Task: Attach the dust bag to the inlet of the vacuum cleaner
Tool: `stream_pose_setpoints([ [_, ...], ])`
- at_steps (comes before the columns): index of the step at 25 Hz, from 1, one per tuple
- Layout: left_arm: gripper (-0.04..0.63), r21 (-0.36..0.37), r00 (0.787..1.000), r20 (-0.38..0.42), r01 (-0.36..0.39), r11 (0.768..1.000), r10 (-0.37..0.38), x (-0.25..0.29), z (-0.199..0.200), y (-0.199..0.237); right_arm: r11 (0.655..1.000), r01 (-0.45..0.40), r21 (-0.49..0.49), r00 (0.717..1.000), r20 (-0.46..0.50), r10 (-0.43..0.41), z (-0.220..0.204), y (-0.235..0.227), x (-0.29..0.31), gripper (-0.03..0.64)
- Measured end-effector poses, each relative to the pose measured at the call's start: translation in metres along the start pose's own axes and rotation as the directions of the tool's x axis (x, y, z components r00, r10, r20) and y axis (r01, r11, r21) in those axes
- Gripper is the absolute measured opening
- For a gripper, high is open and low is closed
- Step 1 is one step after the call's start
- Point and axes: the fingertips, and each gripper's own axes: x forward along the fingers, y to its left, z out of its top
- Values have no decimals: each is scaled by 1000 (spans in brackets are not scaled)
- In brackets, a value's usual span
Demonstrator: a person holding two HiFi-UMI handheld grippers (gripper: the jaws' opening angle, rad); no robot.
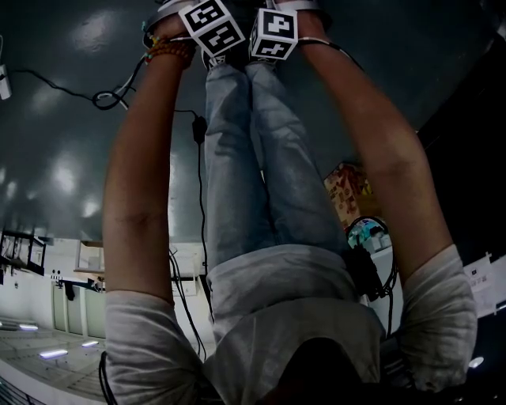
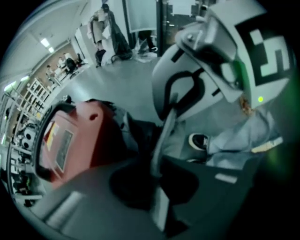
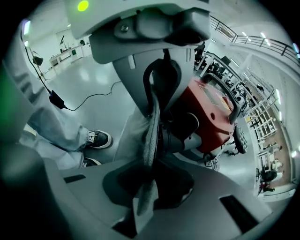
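We are holding the dust bag [image 3: 151,124] right beside the red vacuum cleaner [image 3: 213,115], on the side where its black round tube [image 3: 183,127] is sticking out. We cannot tell if the bag is touching the tube. The left gripper [image 2: 158,187] is pinching the thin grey edge of the bag. Its jaws are almost together, with only that edge between them. The right gripper [image 3: 147,187] is squeezing the same soft grey edge from the other side. The two grippers are facing each other, close together, just next to the vacuum cleaner, and the bag's edge is running from one to the other. On top of the vacuum cleaner a label [image 2: 62,147] with a yellow bit is showing, but its words are too blurry for us to read. Each gripper is carrying a cube [image 1: 212,28] with black and white square marks. A small green light [image 3: 83,5] is glowing on the left gripper. Our shoes [image 3: 97,138] are standing on the shiny grey floor [image 3: 89,75], on the far side of the bag from the vacuum cleaner. A black cable [image 3: 91,99] is lying on the floor even farther from the vacuum cleaner.
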Motion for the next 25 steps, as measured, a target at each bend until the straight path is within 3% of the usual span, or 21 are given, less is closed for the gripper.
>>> stream_pose_setpoints([
  [3, 28, -49, 1000, 3, 18, 999, -18, 9, -9, -9, 999, 8, -47, 1000, 7, -8, 9, -6, -2, 44],
  [6, 23, -48, 999, -3, 44, 998, -44, 14, -12, -21, 996, 22, -88, 1000, 23, -20, 12, -14, 0, 46],
  [11, 38, 5, 1000, 5, 13, 1000, -13, -1, 3, -5, 1000, 12, 9, 1000, 18, -12, -2, -2, 2, 44],
  [14, 46, 23, 1000, -14, 17, 1000, -16, -2, 1, 2, 1000, 14, 15, 1000, 21, -14, -1, 1, 2, 44],
  [19, 21, -60, 999, -5, 44, 997, -44, 11, -15, -20, 997, 25, -77, 999, 31, -22, 12, -13, 2, 46],
  [25, 29, -38, 998, -3, 61, 997, -62, -1, 1, -4, 998, -32, 51, 999, 7, 31, -1, -5, 7, 46],
])
